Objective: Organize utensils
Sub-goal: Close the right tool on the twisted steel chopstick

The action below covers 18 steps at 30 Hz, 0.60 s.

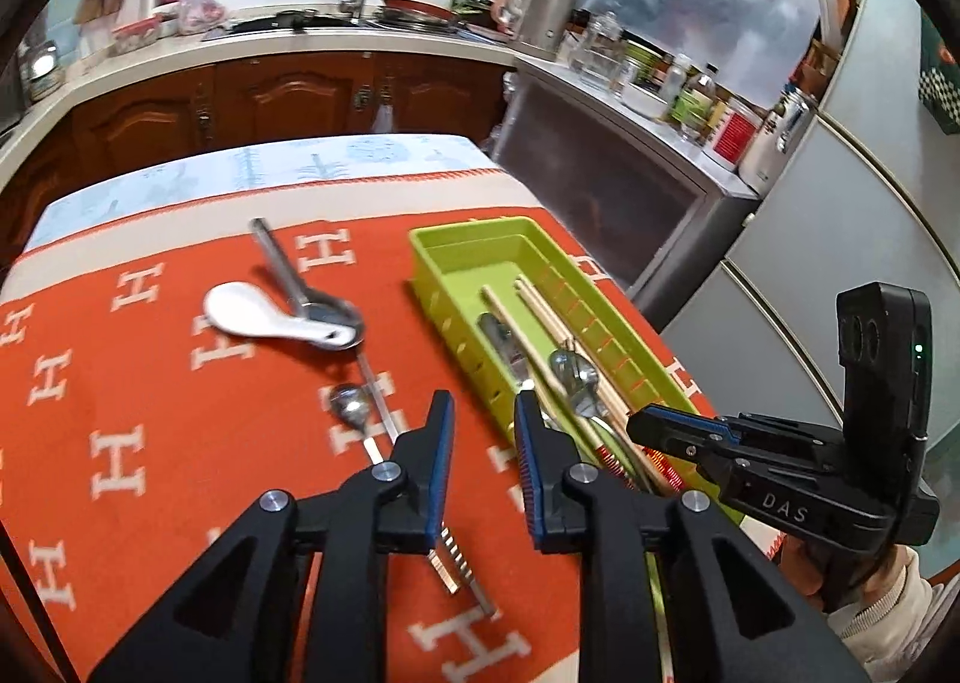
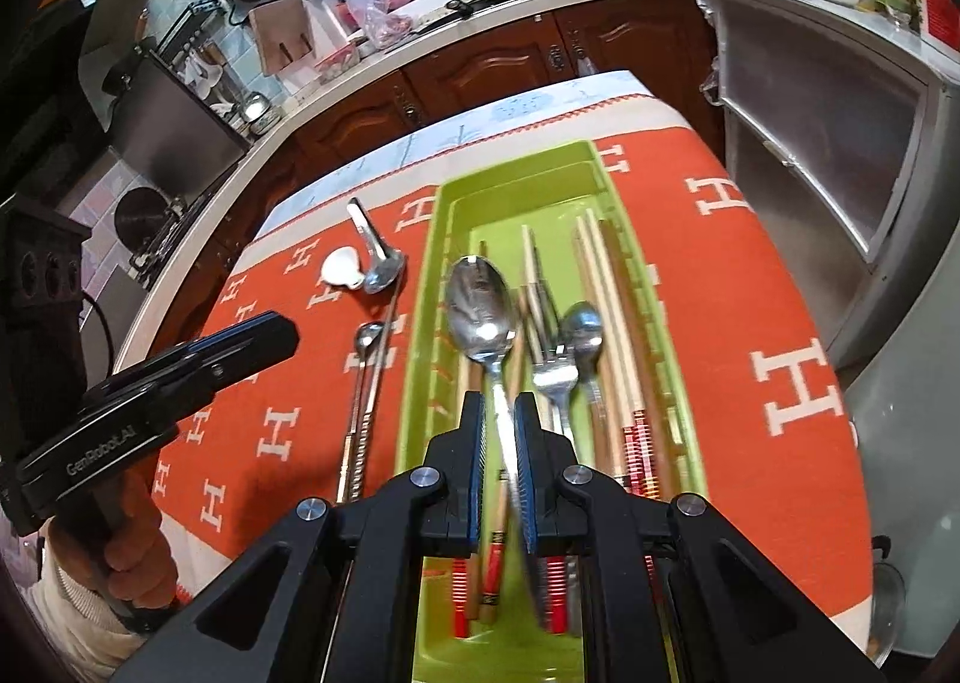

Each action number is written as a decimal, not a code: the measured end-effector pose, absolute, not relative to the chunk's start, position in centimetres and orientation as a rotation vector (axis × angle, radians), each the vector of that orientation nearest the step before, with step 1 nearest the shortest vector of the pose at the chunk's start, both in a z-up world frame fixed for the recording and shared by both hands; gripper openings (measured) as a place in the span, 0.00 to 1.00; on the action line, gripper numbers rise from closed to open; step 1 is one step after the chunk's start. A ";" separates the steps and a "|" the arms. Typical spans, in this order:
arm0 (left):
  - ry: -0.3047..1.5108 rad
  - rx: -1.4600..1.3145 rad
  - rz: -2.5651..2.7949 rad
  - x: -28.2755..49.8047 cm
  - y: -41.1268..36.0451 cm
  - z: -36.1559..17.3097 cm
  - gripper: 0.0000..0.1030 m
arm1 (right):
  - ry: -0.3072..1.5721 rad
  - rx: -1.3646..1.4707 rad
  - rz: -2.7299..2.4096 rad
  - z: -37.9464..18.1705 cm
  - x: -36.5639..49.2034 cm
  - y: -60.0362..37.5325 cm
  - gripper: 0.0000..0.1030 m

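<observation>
We hold a large steel spoon (image 2: pixel 483 311) by its handle in the right gripper (image 2: pixel 499 413), the fingers pinched almost shut on the thin shaft, with the bowl reaching out over the green tray (image 2: pixel 510 173). In the tray lie chopsticks (image 2: pixel 606 287), a fork (image 2: pixel 555 377) and another spoon (image 2: pixel 582 329). The left gripper (image 1: pixel 480 413) hangs beside the tray over the orange cloth (image 1: pixel 150 413), its fingers parted a little with nothing between them.

Left of the tray, a white ceramic spoon (image 1: pixel 252 311) rests with its handle across the bowl of a steel ladle (image 1: pixel 324 311), and nearer us lie a small steel spoon (image 1: pixel 351 407) and a thin ridged metal stick (image 1: pixel 420 479).

We judge the steel spoon stiff, fairly light and slippery, so a narrow handle can swivel in the pads; gripping mid-handle, flat faces against the pads, seems safest. The ceramic spoon looks brittle and glossy: we would take it by the handle, gently.
</observation>
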State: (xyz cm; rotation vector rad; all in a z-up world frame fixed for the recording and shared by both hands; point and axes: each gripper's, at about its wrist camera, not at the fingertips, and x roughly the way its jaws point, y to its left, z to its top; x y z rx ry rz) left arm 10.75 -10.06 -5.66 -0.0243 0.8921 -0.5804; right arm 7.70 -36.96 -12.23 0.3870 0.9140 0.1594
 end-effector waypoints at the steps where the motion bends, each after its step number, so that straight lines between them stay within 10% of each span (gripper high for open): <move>1: 0.890 -0.026 -0.570 10.6 -9.6 -5.5 0.19 | 0.915 0.383 0.166 -12.1 7.8 -36.5 0.10; 18: 0.907 -0.047 -0.354 9.1 -3.9 -6.3 0.33 | 1.002 0.320 0.287 -10.9 9.6 -27.5 0.10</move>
